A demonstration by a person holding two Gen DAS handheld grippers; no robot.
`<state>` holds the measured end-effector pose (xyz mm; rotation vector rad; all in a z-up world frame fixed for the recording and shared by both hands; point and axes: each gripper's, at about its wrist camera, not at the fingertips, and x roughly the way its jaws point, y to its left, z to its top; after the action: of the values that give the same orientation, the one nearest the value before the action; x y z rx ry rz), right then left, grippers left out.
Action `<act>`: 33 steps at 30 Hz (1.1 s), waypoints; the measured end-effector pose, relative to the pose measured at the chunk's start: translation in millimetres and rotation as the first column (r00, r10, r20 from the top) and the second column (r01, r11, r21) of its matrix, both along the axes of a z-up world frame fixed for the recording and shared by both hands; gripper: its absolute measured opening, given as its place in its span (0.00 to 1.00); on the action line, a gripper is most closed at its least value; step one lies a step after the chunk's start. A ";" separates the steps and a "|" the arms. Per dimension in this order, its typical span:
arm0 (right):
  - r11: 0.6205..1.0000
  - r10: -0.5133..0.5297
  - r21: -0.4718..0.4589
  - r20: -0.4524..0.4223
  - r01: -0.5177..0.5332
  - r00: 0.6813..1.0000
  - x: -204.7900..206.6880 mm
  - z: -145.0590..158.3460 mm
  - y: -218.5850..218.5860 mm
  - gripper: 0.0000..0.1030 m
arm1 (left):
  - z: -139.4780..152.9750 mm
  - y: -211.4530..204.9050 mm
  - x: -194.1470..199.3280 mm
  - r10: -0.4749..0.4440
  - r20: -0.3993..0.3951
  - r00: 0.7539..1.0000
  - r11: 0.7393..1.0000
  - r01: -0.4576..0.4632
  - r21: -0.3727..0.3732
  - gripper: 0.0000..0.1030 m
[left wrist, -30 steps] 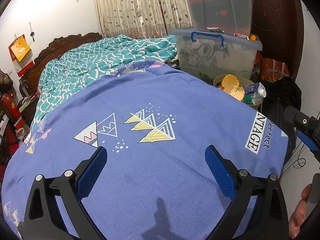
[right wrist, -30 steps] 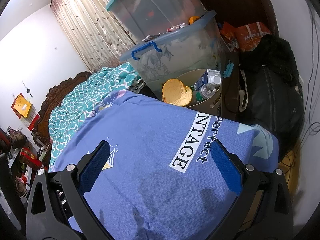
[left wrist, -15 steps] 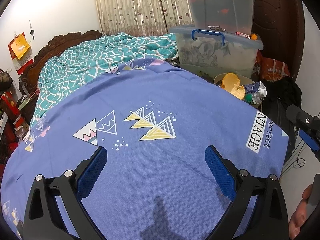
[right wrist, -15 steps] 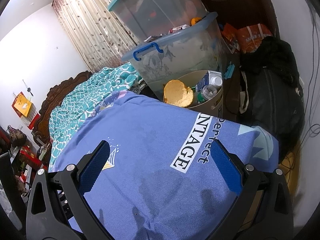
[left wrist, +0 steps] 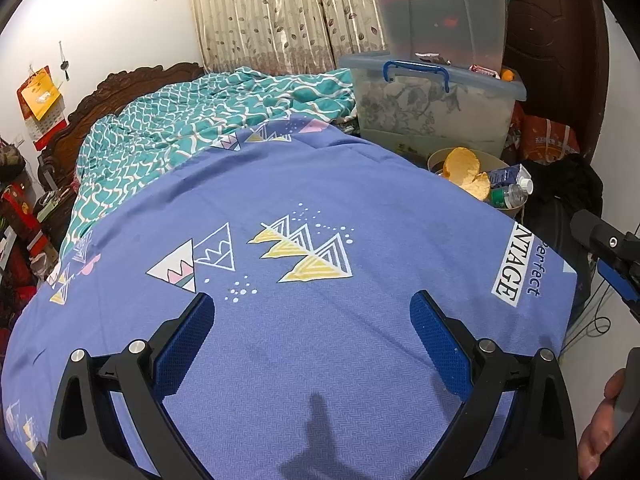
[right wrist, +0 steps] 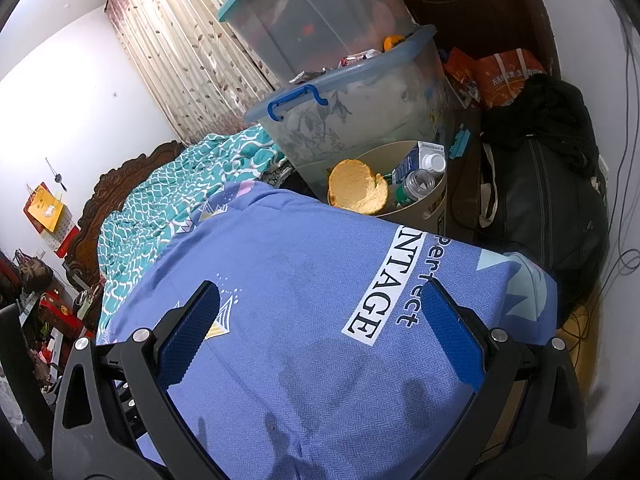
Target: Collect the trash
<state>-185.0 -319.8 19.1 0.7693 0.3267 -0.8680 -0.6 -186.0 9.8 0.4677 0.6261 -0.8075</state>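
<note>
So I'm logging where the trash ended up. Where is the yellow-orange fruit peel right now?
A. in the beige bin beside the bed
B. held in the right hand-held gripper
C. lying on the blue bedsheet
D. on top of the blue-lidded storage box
A: the fruit peel sits inside the beige bin, next to a milk carton and a plastic bottle.

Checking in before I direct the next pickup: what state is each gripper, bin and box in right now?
Left gripper: open, empty, over the blue bedsheet.
Right gripper: open, empty.
Trash bin: upright, holding a peel, carton and bottle.
Lower storage box: lid on.
Upper storage box: lid on, stacked on top.
</note>
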 end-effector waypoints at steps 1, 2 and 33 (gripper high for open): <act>1.000 0.001 0.000 0.000 -0.001 1.000 0.1 0.3 -0.1 0.97 | 0.5 -0.2 -0.1 -0.001 0.001 1.000 1.000 0.001 -0.001 0.92; 1.000 0.001 0.000 -0.001 -0.001 1.000 0.1 0.7 -0.3 0.97 | 0.4 0.0 -0.3 -0.002 0.001 1.000 1.000 0.002 -0.001 0.92; 1.000 0.010 0.001 -0.006 -0.010 1.000 5.8 0.2 0.3 0.97 | 0.1 -0.1 3.8 0.011 -0.026 1.000 1.000 -0.011 0.006 0.92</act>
<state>-179.2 -319.5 19.3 0.7652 0.3362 -0.8606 3.2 -186.1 9.9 0.4590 0.6553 -0.8023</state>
